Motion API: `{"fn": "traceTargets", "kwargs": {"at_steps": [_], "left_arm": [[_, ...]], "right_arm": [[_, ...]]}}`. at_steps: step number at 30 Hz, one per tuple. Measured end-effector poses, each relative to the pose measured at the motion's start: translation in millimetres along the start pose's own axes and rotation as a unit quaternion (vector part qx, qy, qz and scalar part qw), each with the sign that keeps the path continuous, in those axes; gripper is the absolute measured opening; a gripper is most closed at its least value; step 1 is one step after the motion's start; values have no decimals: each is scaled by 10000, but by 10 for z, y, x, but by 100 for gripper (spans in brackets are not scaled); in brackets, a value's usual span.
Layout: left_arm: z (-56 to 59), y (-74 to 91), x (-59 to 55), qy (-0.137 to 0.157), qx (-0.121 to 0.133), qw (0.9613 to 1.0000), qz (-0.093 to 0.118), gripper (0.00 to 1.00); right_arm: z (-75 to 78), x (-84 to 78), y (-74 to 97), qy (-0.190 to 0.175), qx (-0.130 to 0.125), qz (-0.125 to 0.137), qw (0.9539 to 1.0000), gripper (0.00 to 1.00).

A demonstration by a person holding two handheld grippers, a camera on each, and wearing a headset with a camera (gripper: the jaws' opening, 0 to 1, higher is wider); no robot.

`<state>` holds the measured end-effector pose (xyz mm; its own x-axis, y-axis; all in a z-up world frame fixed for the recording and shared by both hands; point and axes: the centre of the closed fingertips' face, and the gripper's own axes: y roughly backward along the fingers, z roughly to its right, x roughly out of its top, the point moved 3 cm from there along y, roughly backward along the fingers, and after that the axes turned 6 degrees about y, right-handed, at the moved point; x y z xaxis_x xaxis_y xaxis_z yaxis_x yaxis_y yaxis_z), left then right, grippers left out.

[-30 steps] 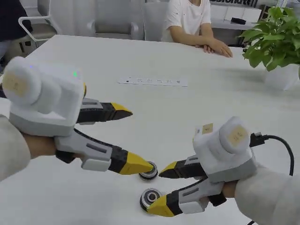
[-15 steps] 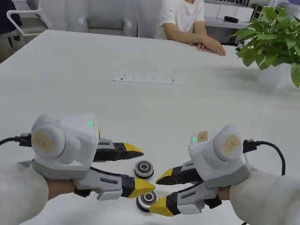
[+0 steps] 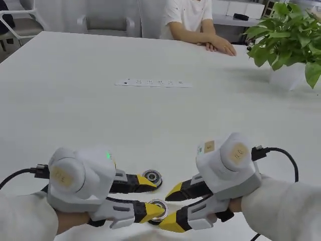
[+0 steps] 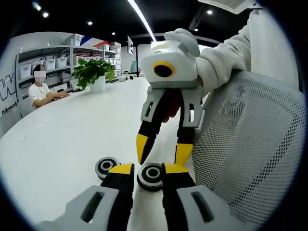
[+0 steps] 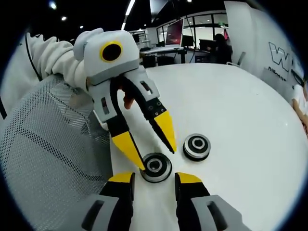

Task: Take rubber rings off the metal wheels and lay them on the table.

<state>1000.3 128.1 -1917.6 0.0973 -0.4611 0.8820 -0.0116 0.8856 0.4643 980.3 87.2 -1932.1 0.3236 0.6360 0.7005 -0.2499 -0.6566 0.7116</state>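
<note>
Two metal wheels with black rubber rings lie flat near the table's front edge. The near wheel [image 3: 158, 205] [image 4: 151, 176] [image 5: 155, 167] sits between the yellow tips of both grippers. My left gripper [image 3: 150, 196] [image 4: 149, 168] is open and reaches in from the left, with its jaws on either side of this wheel. Facing it from the right, my right gripper [image 3: 170, 207] [image 5: 154, 177] is open too, its tips just short of the same wheel. The far wheel [image 3: 152, 176] [image 4: 107, 167] [image 5: 197, 146] lies free beside them.
A white power strip [image 3: 153, 83] lies mid-table. A potted plant [image 3: 286, 35] stands at the back right. A person [image 3: 198, 22] sits at the far side with hands on the table. A black cable [image 3: 283, 153] trails from the right gripper. A mesh chair back [image 4: 245, 144] is behind.
My left gripper has dropped low and drawn in, so its jaws now flank the near wheel. The right gripper has barely shifted. The head camera has tilted.
</note>
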Motion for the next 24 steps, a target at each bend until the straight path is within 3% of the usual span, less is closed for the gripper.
{"fn": "traceTargets", "kwargs": {"at_steps": [4, 11, 16, 24], "left_arm": [[63, -29, -53, -261, -89, 9995, -123, 14], [58, -44, -66, -88, -75, 9999, -100, 12], [53, -58, -80, -264, -30, 9996, -117, 9], [19, -66, -80, -233, -20, 9997, -41, 8]], "right_arm": [[-9, -6, -9, 2, 33, -2, 10000, 30], [-8, -11, -17, -7, 50, 6, 10000, 30], [0, -16, -17, -41, 34, 18, 10000, 29], [22, -16, -28, 29, -27, 8, 10000, 28]]}}
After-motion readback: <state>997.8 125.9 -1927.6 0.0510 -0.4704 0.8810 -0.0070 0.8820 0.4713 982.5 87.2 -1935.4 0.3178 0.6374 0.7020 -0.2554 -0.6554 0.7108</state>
